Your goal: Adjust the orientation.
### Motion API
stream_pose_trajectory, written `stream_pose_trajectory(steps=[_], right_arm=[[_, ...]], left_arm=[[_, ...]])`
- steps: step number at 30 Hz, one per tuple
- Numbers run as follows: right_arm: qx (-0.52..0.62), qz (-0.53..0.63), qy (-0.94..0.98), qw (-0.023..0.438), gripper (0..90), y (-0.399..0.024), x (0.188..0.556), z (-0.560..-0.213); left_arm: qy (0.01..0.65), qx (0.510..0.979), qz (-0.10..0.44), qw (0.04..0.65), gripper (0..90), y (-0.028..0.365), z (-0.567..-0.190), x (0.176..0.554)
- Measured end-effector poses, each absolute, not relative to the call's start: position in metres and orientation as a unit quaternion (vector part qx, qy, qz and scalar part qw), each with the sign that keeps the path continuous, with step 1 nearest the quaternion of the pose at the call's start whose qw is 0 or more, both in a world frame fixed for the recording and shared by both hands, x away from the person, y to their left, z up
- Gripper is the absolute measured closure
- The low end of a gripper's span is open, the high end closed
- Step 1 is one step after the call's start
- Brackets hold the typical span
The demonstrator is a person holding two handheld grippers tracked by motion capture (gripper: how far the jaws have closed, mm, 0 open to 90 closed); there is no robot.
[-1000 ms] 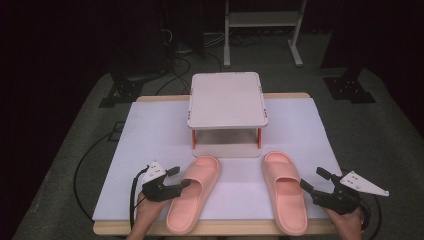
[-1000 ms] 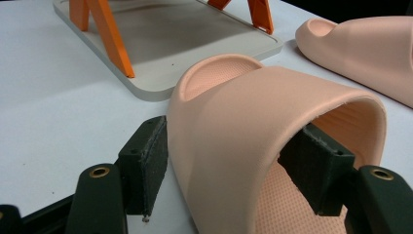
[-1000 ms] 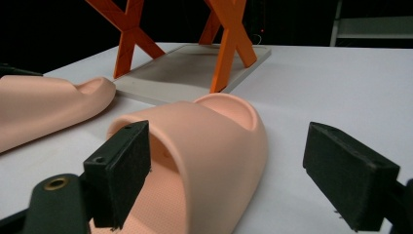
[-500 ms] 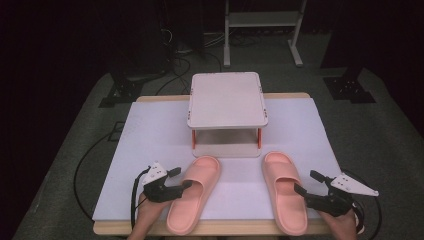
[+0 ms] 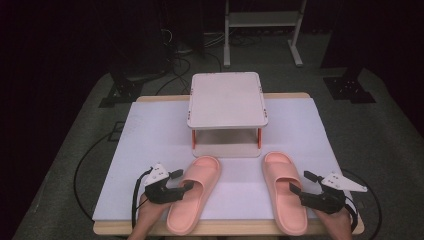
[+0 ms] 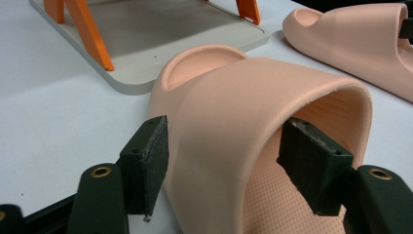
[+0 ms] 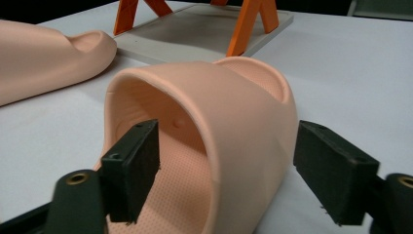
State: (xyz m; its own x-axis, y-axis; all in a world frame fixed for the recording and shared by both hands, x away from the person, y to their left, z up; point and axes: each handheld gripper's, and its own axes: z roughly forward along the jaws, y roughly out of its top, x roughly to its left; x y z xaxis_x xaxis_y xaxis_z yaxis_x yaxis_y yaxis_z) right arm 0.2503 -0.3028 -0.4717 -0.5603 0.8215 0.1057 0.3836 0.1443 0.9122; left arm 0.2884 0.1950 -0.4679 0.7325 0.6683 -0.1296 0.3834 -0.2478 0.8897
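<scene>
Two pink slides lie on the white worktop [image 5: 150, 135], toes toward a small shelf stand [image 5: 227, 100] with orange legs at the middle of the far side. The left slide [image 5: 194, 192] lies slightly askew, its heel near the front edge and its toe angled toward the stand's base plate. The right slide [image 5: 283, 192] lies almost straight, well apart from the left one, its toe just short of the stand's right leg.

The left claw [image 5: 186, 186] comes in from the slide's outer side, held in the person's left hand [image 5: 150, 212]. In the left gripper view its jaws straddle the outer wall of the strap [image 6: 263, 107]: one pad sits outside against the wall, the other stands inside the strap's opening above the dotted footbed. The outer pad looks to be touching the rubber; the inner one shows a sliver of gap (too fine to be sure of), so a firm grip cannot be told.

The right claw [image 5: 295, 191], in the right hand [image 5: 336, 220], reaches the right slide from its outer side. Its jaws stand wide and have just been closing a little, with the strap's [image 7: 234, 112] outer wall between them. In the right gripper view one pad is inside the opening over the footbed, the other outside, and neither presses on the rubber: clear space shows on both sides.

Both slides rest flat on the worktop.
</scene>
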Motion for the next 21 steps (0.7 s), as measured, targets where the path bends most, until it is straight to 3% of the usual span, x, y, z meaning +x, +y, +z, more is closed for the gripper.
stream_pose_trajectory(steps=[3,21], right_arm=[[0.415,0.499,0.729,0.217,31.0,-0.3013,0.2530,-0.4730],[0.421,0.472,0.738,0.236,53.7,-0.2968,0.2605,-0.4745]], left_arm=[[0.332,0.782,0.132,0.510,41.7,0.1957,-0.4684,0.2893],[0.343,0.787,0.143,0.493,49.1,0.1963,-0.4709,0.2907]])
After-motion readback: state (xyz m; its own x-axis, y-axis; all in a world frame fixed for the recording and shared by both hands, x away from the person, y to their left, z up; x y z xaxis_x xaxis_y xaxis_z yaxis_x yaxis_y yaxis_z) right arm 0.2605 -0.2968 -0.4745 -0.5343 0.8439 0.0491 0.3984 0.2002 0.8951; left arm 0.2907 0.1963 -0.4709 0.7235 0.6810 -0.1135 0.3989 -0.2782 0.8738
